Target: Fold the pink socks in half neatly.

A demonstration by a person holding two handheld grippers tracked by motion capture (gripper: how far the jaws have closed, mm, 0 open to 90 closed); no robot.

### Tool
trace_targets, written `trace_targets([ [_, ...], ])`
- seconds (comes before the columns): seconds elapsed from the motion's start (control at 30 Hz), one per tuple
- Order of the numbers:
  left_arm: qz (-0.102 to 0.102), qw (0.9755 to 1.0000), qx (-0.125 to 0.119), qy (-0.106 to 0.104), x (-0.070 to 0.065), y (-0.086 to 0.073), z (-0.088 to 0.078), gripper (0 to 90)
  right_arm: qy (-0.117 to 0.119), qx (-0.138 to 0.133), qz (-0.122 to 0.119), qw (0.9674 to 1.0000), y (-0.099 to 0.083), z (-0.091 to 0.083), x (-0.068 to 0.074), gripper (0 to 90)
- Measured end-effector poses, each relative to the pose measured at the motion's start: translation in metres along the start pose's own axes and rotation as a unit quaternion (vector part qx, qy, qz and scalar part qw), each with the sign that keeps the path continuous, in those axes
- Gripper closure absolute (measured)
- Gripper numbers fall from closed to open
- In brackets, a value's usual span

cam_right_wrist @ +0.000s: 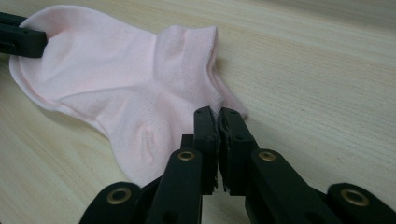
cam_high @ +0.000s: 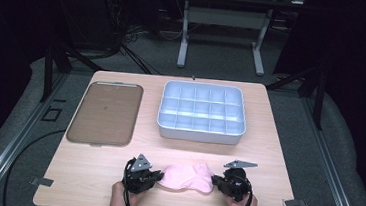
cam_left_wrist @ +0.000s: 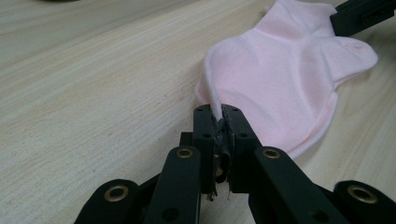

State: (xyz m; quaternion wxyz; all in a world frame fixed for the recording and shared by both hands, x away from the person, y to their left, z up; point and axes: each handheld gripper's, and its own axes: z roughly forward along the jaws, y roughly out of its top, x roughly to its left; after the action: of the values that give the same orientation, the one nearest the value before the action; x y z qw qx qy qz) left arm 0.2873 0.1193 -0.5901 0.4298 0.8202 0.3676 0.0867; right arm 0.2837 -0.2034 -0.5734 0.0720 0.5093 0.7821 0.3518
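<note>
Low in the frame of the high view, a pink sock [cam_high: 186, 178] lies flat on the wooden table [cam_high: 276, 156], stretched between the two tools. At its left end the left gripper [cam_high: 153, 174] is clamped on the fabric; its own view shows the jaws pressed together with the sock's edge [cam_left_wrist: 212, 93] pinched between them. At lower right, the right gripper [cam_high: 218, 180] pinches the other end, jaws nearly closed on the cloth. Higher up sit a brown tray [cam_high: 105, 112] at left and a white compartment box [cam_high: 202, 112] at centre.
</note>
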Motion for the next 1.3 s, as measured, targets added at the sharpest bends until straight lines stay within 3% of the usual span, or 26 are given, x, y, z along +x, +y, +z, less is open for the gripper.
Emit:
trace_targets([
  [0.43, -0.001, 1.0, -0.001, 0.0, 0.0, 0.0, 0.0, 84.8, 0.018, -0.026, -0.019, 0.9993, 0.008, -0.027, 0.014, 86.5],
  [0.7, -0.002, 1.0, 0.0, -0.001, 0.0, 0.0, 0.0, 84.7, 0.023, -0.036, -0.062, 0.9971, 0.021, -0.036, 0.041, 86.5],
  [0.73, -0.003, 1.0, -0.002, 0.0, 0.0, 0.0, 0.0, 84.8, 0.024, -0.03, -0.077, 0.9963, 0.023, -0.036, 0.044, 86.6],
  [1.0, -0.003, 1.0, -0.002, 0.0, 0.0, 0.0, 0.0, 84.7, 0.032, -0.022, -0.11, 0.9932, 0.034, -0.026, 0.068, 86.5],
  [1.3, -0.004, 1.0, 0.001, -0.004, 0.001, 0.0, 0.0, 84.7, 0.045, 0.001, -0.152, 0.9874, 0.042, -0.002, 0.094, 86.3],
])
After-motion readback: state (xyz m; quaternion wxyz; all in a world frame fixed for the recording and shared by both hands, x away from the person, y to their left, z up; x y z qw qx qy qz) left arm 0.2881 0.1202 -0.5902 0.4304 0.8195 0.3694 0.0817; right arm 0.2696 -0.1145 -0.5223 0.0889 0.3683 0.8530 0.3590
